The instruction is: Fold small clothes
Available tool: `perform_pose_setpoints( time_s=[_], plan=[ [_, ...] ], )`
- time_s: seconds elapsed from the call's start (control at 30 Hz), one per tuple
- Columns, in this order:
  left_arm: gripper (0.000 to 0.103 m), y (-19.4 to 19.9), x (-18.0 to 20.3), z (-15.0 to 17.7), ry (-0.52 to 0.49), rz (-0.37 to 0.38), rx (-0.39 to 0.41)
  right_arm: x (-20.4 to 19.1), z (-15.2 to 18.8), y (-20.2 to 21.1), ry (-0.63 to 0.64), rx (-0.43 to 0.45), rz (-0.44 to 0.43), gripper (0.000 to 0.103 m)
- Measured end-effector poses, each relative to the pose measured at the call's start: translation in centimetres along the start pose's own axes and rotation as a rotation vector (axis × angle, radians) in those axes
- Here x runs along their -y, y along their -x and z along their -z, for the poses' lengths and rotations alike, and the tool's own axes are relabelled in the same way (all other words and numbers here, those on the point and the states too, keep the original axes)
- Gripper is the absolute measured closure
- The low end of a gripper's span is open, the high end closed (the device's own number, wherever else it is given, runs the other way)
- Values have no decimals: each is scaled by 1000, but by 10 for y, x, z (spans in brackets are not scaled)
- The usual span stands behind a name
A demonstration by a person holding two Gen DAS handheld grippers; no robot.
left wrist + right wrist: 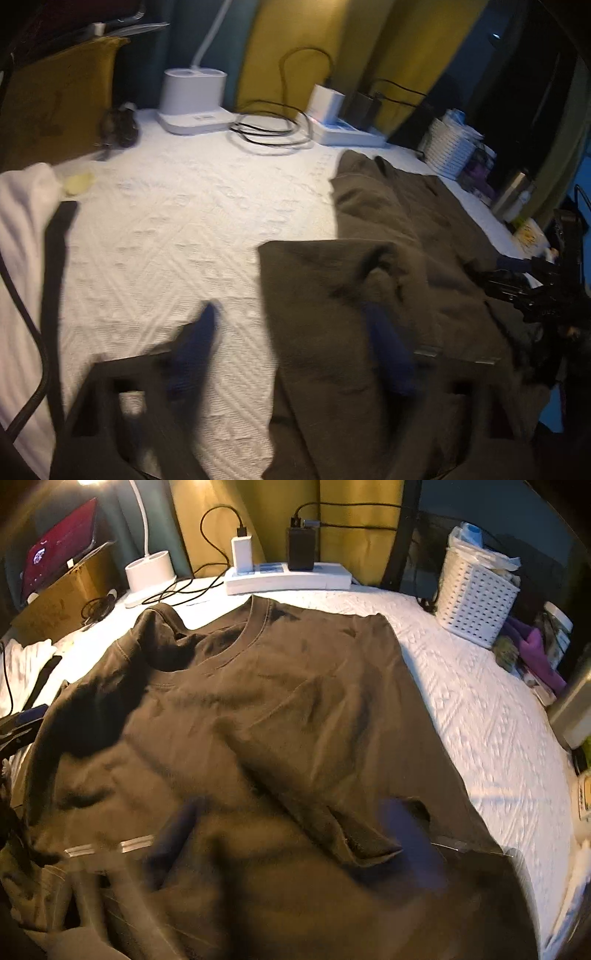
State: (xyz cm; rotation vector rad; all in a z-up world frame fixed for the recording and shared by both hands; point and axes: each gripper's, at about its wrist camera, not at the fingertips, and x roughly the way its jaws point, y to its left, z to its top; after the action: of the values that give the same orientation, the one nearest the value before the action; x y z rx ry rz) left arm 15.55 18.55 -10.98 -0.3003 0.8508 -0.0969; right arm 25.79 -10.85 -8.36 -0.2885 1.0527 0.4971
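The right gripper [291, 834], jaws spread wide and empty, hovers over the near hem of the olive-brown T-shirt [266, 701]; the left gripper [295, 343], jaws apart, straddles its side edge. Best pinch both layers squarely before lifting: soft, limp knit creases easily. Beyond, its ribbed collar lies on the quilted white cover [480, 709].

Open left claw [291, 332] astride dark shirt [388, 258] edge

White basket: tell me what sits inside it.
The white basket holds crumpled pale plastic or paper, with a blue-topped item poking up at the back. Its perforated walls hide whatever lies deeper.
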Motion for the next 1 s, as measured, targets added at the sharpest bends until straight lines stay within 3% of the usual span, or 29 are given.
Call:
perform_pose_setpoints(
  time_s=[0.03,0.07,0.1,0.27,0.47,0.67,0.8,1.0],
  plan=[
    [62,1,-3,0,3,-12,4,-1,2,3,0,2,3,0],
    [89,0,-6,0,17,0,-9,-2,3,5,-4,5,8,0],
    [96,2,-10,1,39,14,-15,-2,5,8,-11,9,18,0],
    [99,34,-21,4,95,-56,81,9,8,15,-62,34,44,0],
    [100,70,-25,11,174,-176,166,19,7,19,-54,52,11,0],
    [100,108,-9,34,219,-409,227,29,-4,18,-15,77,-66,0],
    [100,121,4,55,256,-520,216,34,-10,15,11,91,-129,0],
    [100,146,37,63,189,-649,256,35,-10,10,23,102,-223,0]
  ],
)
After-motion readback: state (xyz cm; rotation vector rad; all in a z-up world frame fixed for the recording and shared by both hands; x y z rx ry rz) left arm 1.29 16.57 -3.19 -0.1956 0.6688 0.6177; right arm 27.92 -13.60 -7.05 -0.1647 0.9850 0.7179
